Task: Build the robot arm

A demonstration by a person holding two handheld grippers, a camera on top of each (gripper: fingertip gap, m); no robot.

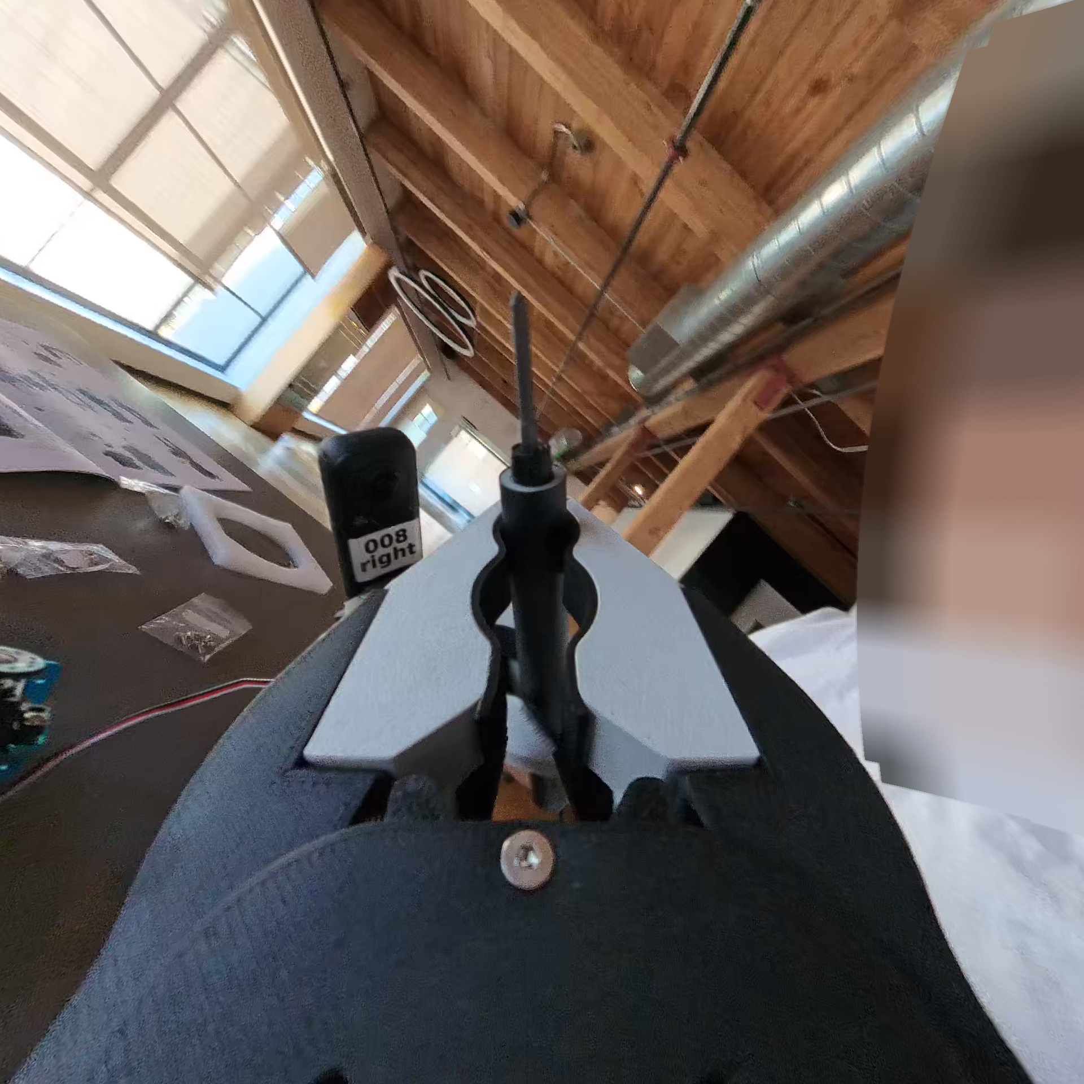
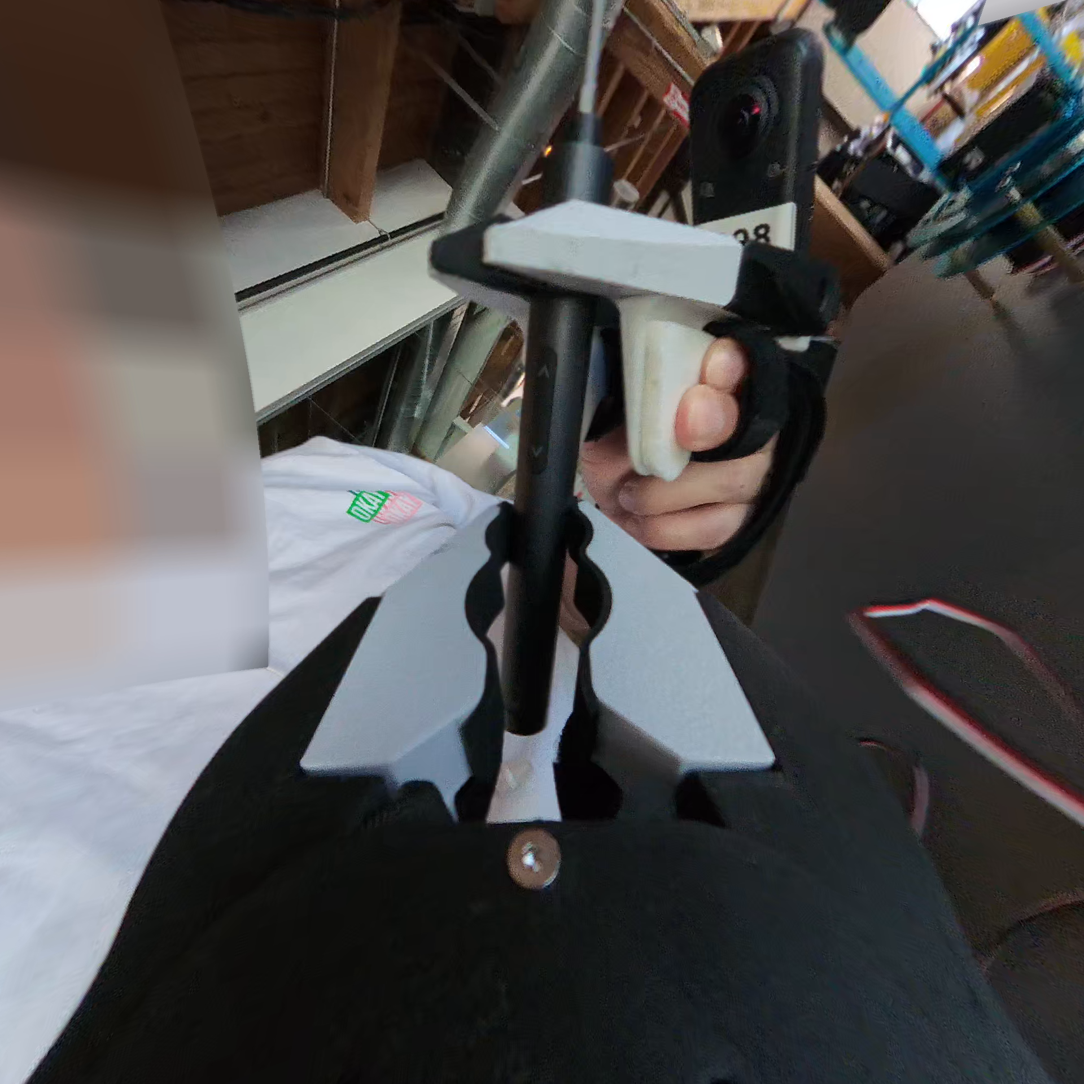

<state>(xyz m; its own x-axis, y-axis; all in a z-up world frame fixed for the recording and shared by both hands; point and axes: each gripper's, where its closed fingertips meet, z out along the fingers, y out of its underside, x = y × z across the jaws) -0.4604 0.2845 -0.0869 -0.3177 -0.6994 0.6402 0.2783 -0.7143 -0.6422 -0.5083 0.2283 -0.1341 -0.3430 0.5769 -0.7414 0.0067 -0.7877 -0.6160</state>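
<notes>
A black pen-shaped electric screwdriver (image 1: 531, 586) stands between my left gripper's (image 1: 531, 528) grey fingers, which are shut on its body; its thin bit (image 1: 521, 363) points up at the ceiling. In the right wrist view my right gripper (image 2: 537, 542) is shut on the lower part of the same screwdriver (image 2: 548, 381). The left gripper (image 2: 528, 252) shows there side-on, clamped higher up the shaft, with a person's hand (image 2: 692, 457) on its white trigger. The right gripper's black camera (image 1: 369, 498) stands just left of my left fingers.
A dark table (image 1: 117, 674) at the left holds small clear bags of screws (image 1: 196, 627), a white foam frame (image 1: 258, 539), printed sheets (image 1: 88, 410), a blue circuit board (image 1: 23, 715) and a red, white and black wire (image 2: 950, 610). A person in a white shirt (image 2: 352, 557) is close by. The tips of one gripper are about 8 cm away from the tips of the other.
</notes>
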